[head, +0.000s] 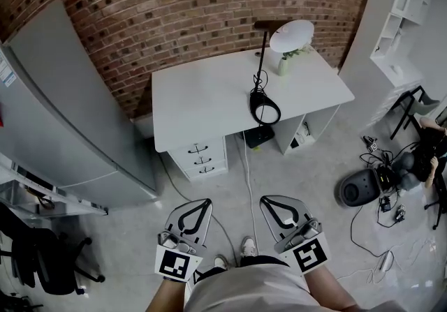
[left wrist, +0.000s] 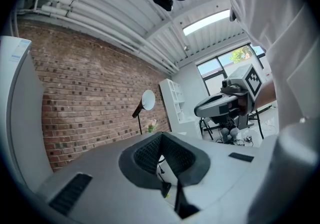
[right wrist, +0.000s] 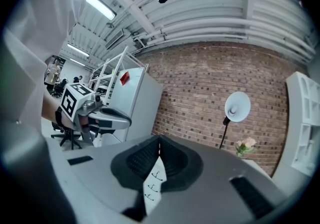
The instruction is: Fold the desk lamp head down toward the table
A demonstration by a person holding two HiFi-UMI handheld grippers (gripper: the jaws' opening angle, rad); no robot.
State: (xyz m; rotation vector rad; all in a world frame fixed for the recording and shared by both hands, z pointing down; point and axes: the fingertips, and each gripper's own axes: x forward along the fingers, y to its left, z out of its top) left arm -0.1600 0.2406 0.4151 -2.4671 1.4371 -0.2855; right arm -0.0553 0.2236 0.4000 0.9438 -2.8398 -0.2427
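Observation:
The desk lamp stands at the back of the white desk [head: 202,98]. Its round white head [head: 292,35] is raised on a black stem [head: 261,56] above a black ring base [head: 265,108]. Both grippers hang level over the floor, well short of the desk. My left gripper [head: 198,203] is shut and empty, and my right gripper [head: 271,200] is shut and empty too. In the left gripper view the jaws [left wrist: 161,135] meet, with the lamp head [left wrist: 148,99] far beyond. The right gripper view shows its own jaws [right wrist: 159,140] together and the lamp head [right wrist: 237,106] far off.
A small vase of flowers [head: 285,63] stands beside the lamp. Drawers [head: 200,157] sit under the desk, and a cable [head: 248,185] runs across the floor. A tall grey cabinet [head: 63,108] stands left, an office chair [head: 42,262] lower left, and black gear with wires [head: 363,188] right.

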